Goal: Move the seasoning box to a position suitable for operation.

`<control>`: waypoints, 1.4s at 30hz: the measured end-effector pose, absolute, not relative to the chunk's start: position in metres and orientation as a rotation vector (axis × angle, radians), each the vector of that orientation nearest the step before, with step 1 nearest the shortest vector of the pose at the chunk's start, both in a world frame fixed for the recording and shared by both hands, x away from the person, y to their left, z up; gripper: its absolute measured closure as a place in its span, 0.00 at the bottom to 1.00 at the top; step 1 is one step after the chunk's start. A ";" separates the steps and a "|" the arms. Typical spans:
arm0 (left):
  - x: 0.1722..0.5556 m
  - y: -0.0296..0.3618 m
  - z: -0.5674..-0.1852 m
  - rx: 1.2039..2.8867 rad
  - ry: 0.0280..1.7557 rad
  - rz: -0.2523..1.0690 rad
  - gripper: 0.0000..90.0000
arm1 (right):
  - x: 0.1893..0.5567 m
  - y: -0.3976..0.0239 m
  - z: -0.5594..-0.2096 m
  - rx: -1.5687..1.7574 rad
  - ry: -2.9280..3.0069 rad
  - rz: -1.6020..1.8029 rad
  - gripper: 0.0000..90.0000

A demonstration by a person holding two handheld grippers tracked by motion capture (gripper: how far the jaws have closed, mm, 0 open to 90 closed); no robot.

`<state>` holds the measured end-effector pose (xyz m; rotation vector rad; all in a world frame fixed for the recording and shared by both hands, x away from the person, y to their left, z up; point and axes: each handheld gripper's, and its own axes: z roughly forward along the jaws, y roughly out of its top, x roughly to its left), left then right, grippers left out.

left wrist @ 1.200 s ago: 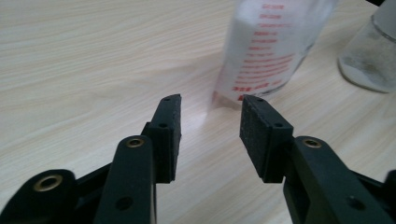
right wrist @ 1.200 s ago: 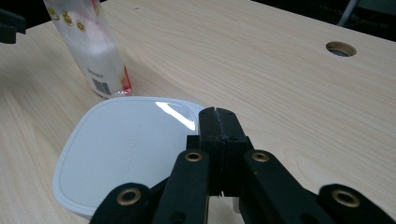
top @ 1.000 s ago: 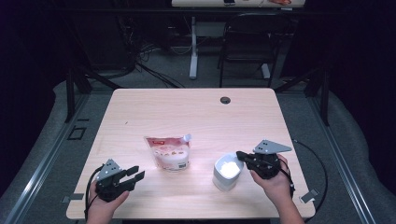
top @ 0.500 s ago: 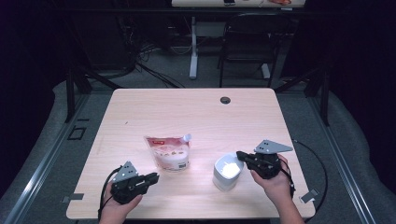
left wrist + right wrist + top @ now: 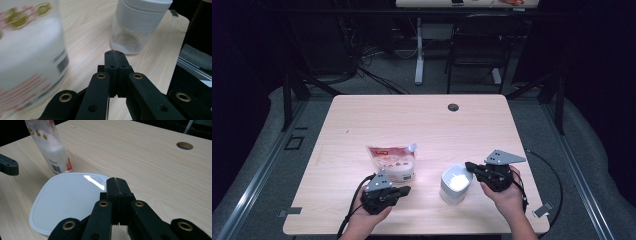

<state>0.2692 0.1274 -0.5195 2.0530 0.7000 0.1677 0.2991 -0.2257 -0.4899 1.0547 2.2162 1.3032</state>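
Observation:
A red-and-white spouted pouch (image 5: pixel 393 162) stands on the wooden table (image 5: pixel 422 122). To its right sits a clear container with a white lid (image 5: pixel 455 184). My left gripper (image 5: pixel 404 190) lies just in front of the pouch's lower right corner. Its jaws have just been closing and now meet with nothing between them. In the left gripper view the shut tips (image 5: pixel 114 53) point between the pouch (image 5: pixel 27 55) and the container (image 5: pixel 137 27). My right gripper (image 5: pixel 469 166) is shut, with its tips (image 5: pixel 116 181) at the right edge of the lid (image 5: pixel 67 200) and nothing held.
A round cable hole (image 5: pixel 453 107) sits near the table's far edge. A dark chair (image 5: pixel 477 50) and a desk leg (image 5: pixel 418 55) stand beyond the table. Cables trail from both grippers over the near edge.
My left gripper has slid right to the pouch's front corner, and its jaws have gone from open to shut. The right gripper has stayed put.

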 end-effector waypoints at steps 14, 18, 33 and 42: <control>0.277 0.069 -0.512 2.070 0.582 0.095 1.00 | 0.299 -0.227 -0.491 1.058 2.218 1.314 1.00; 0.278 0.062 -0.511 2.073 0.568 0.089 1.00 | 0.299 -0.227 -0.491 1.057 2.216 1.317 1.00; 0.286 0.045 -0.516 2.079 0.571 0.066 1.00 | 0.299 -0.227 -0.491 1.059 2.206 1.322 1.00; 0.287 0.040 -0.515 2.081 0.559 0.058 1.00 | 0.299 -0.227 -0.492 1.064 2.206 1.330 1.00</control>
